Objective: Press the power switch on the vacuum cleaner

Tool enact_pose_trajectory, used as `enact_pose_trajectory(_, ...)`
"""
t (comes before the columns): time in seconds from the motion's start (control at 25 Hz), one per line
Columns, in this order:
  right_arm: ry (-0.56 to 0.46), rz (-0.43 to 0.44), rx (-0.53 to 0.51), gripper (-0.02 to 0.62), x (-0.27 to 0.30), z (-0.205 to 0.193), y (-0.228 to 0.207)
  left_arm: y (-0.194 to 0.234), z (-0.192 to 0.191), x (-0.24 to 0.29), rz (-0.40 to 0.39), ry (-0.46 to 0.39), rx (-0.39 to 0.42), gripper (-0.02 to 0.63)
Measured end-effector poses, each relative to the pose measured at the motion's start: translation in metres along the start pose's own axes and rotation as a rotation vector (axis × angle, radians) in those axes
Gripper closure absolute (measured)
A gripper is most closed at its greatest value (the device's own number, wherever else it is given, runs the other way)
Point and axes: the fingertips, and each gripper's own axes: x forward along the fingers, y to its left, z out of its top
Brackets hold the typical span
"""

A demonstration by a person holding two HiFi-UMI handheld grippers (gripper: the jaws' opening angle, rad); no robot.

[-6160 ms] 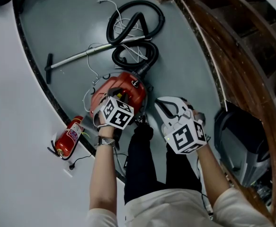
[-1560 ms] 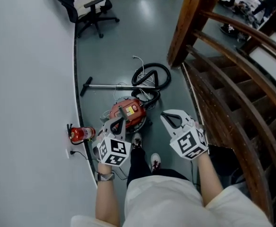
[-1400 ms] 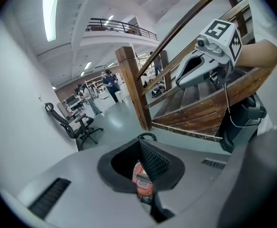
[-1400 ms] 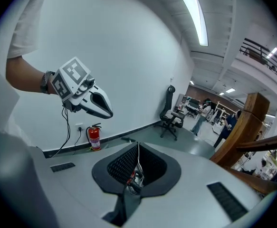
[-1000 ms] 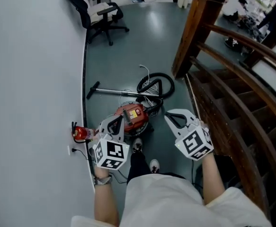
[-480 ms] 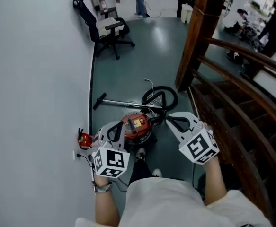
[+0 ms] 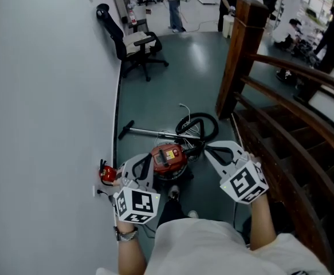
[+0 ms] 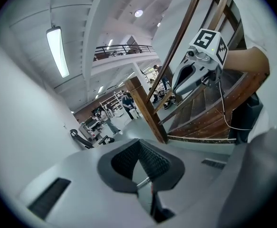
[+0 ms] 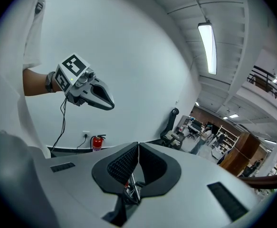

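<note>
Since the left tongs (image 7: 139, 164) and the right tongs (image 7: 212, 150) are both squeezed shut on nothing and held high above the red vacuum cleaner (image 7: 168, 158), the switch looks a long way off. The vacuum cleaner sits on the floor, with the person's shoe (image 7: 173, 193) just next to it. Coming down that far, a tip could miss the small switch and bump the black hose (image 7: 215, 126) behind the vacuum cleaner instead.

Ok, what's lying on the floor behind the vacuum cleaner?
Behind the vacuum cleaner lie its coiled black hose, a white cable and the metal wand running toward the wall. What lies under it is covered.
</note>
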Motion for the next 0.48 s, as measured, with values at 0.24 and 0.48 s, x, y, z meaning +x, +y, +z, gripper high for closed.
enact_pose_trajectory(0.24, -0.009, -0.021, -0.022, 0.566, -0.019, 0.01, 0.001, -0.007, 0.01, -0.017, 0.012, -0.016, 0.006, 0.604)
enact_pose_trajectory(0.48, -0.018, -0.031, -0.046, 0.566, -0.031, 0.018, 0.004, -0.006, 0.021, -0.03, 0.042, -0.037, 0.015, 0.604)
